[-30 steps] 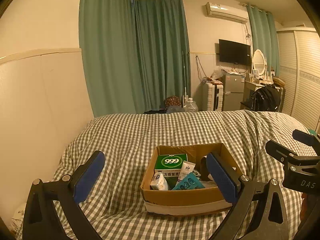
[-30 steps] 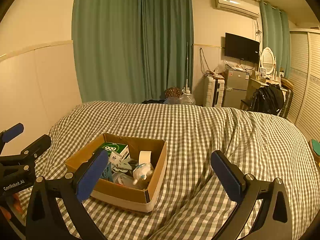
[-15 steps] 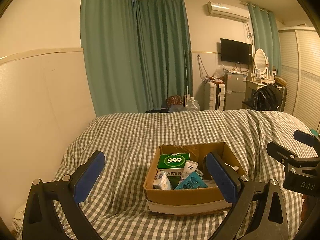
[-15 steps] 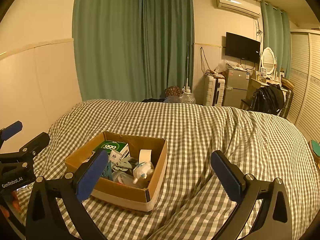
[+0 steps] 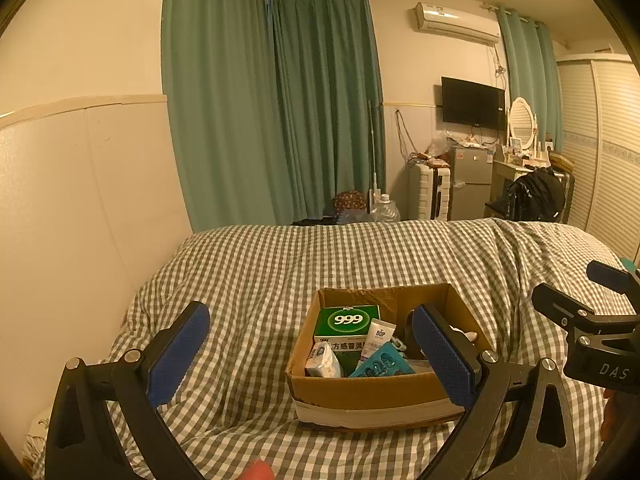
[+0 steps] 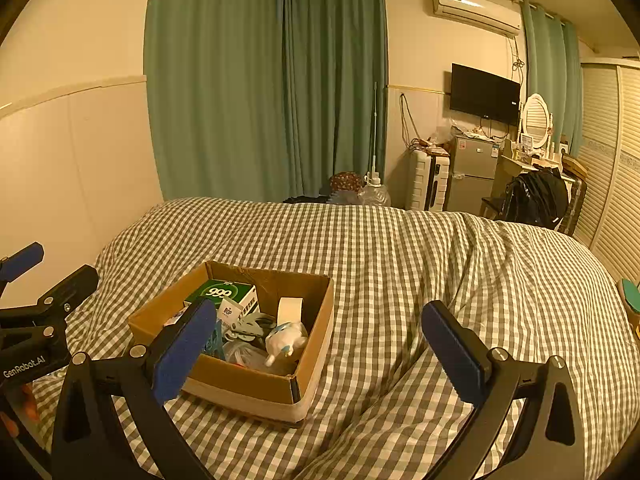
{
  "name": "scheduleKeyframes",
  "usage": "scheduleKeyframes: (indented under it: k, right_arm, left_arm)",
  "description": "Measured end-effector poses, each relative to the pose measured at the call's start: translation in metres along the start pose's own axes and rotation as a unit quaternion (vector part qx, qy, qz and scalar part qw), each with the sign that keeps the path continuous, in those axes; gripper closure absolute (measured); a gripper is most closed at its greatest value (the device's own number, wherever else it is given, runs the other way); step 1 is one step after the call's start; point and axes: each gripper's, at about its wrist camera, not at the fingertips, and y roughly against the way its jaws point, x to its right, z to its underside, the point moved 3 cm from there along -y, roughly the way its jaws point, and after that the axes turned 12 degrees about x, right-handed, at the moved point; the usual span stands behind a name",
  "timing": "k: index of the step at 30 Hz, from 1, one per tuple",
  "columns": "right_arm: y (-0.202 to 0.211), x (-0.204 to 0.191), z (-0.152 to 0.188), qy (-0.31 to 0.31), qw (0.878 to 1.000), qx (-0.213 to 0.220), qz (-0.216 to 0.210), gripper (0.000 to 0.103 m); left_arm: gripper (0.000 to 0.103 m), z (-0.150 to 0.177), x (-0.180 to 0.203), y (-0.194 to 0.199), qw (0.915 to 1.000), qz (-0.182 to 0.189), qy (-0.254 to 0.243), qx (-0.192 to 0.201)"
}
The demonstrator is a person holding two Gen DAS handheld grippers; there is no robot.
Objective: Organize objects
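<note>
A: Where did the cardboard box sit?

B: On the checked bedcover, just ahead of the left gripper and partly behind its right-hand pad; both blue pads stood wide apart, holding nothing. From the right gripper, also spread wide and empty, the cardboard box lay ahead and to the left, behind its left pad.

A: And inside?

B: A green carton marked 999 lay toward the far left corner, a white tube leaned against it, a white packet and a teal blister pack were nearest the left gripper. The right view added a white roll standing on edge, a small white plush toy and clear plastic wrapping.
</note>
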Motion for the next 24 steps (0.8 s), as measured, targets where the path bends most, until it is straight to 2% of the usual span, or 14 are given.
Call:
scheduleKeyframes:
  k: [5,24]
  right_arm:
    - [0.0005,0.0002,0.0003,0.0,1.0,0.0,-0.001,0.0]
    - [0.0011,0.0002,0.0034,0.001,1.0,-0.002,-0.001,0.0]
  left_arm:
    - [0.0,0.0018,-0.0001,-0.0004,0.9999,-0.012,-0.001,-0.003]
    - [0.0,0.0036,0.0016,-0.0001,1.0,-0.008,-0.002,-0.001]
